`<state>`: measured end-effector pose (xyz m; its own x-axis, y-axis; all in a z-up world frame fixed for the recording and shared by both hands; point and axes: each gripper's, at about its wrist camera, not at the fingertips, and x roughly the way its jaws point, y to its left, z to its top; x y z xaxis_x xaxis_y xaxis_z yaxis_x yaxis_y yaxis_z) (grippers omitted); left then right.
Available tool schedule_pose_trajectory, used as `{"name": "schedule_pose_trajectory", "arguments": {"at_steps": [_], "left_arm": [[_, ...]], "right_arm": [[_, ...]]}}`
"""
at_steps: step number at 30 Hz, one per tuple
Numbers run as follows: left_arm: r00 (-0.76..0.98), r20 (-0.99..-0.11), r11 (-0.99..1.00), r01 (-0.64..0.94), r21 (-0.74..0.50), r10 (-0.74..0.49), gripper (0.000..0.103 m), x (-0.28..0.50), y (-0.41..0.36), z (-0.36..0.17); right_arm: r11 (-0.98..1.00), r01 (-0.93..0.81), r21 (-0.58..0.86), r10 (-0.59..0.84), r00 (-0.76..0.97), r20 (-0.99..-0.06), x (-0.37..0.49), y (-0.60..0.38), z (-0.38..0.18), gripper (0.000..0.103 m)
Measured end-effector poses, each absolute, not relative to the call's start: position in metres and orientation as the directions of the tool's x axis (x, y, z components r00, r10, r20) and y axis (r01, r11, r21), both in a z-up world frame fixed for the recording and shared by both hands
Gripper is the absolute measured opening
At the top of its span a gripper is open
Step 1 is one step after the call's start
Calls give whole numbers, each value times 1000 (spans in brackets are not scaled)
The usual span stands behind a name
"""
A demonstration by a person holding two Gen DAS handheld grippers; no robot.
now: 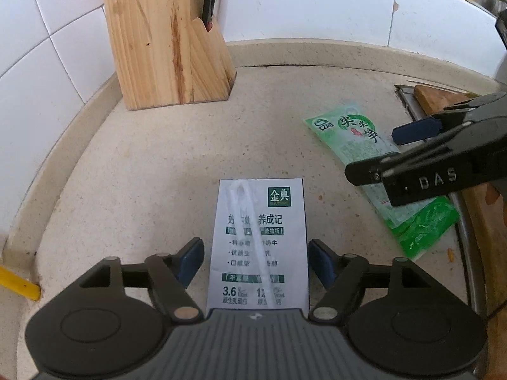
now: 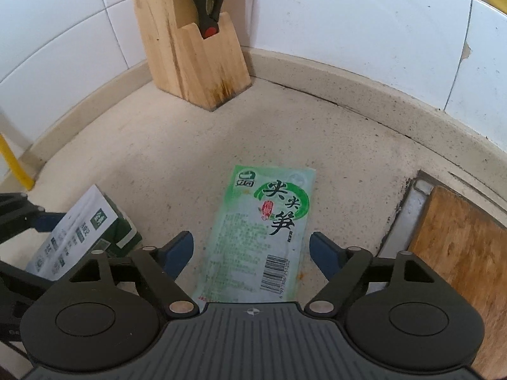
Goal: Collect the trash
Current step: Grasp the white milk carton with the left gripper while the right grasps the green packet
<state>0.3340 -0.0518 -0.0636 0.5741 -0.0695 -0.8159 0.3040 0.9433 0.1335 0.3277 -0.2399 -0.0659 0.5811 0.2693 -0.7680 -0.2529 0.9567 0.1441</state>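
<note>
Left gripper (image 1: 256, 261) jaws apart astride milk carton (image 1: 258, 240) on counter (image 1: 142, 171), right gripper (image 2: 252, 250) jaws apart astride green bamboo-shoot packet (image 2: 263, 237), neither clamped

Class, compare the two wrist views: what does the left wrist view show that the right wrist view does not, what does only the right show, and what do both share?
Only the left wrist view: the carton's printed front face between the open left gripper, and the right gripper's side profile.

Only the right wrist view: the scissors in the knife block, the wrapper's barcode, and the wrapper between the open right gripper.

Both: carton, green wrapper, knife block, wooden board, counter, white tiles.
</note>
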Motion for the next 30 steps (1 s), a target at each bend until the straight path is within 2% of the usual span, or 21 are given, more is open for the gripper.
{"name": "schedule_pose_trajectory", "arguments": {"at_steps": [13,18,20,22,30], "left_arm": [[601,-797,953,271,134,-59,72,330,-50,-66],[610,-790,963,240,125,-50,83,331,-46,-68],[612,-789,967,230,112,-54,85,330,-43,-70],[617,-785,968,225,109,-55,87,330,-42,-71],[619,-782,964,243,107,-70,94,331,-40,-73]], "right_arm": [[958,-287,25,205,618,-759,320,-228,-69,86],[951,-308,17,214,619,-755,319,-225,-74,94],[952,-305,12,209,622,-754,318,-222,-75,101],[950,-311,8,209,617,-758,317,-221,-77,103],[948,-317,9,212,613,-761,319,-222,-78,103]]}}
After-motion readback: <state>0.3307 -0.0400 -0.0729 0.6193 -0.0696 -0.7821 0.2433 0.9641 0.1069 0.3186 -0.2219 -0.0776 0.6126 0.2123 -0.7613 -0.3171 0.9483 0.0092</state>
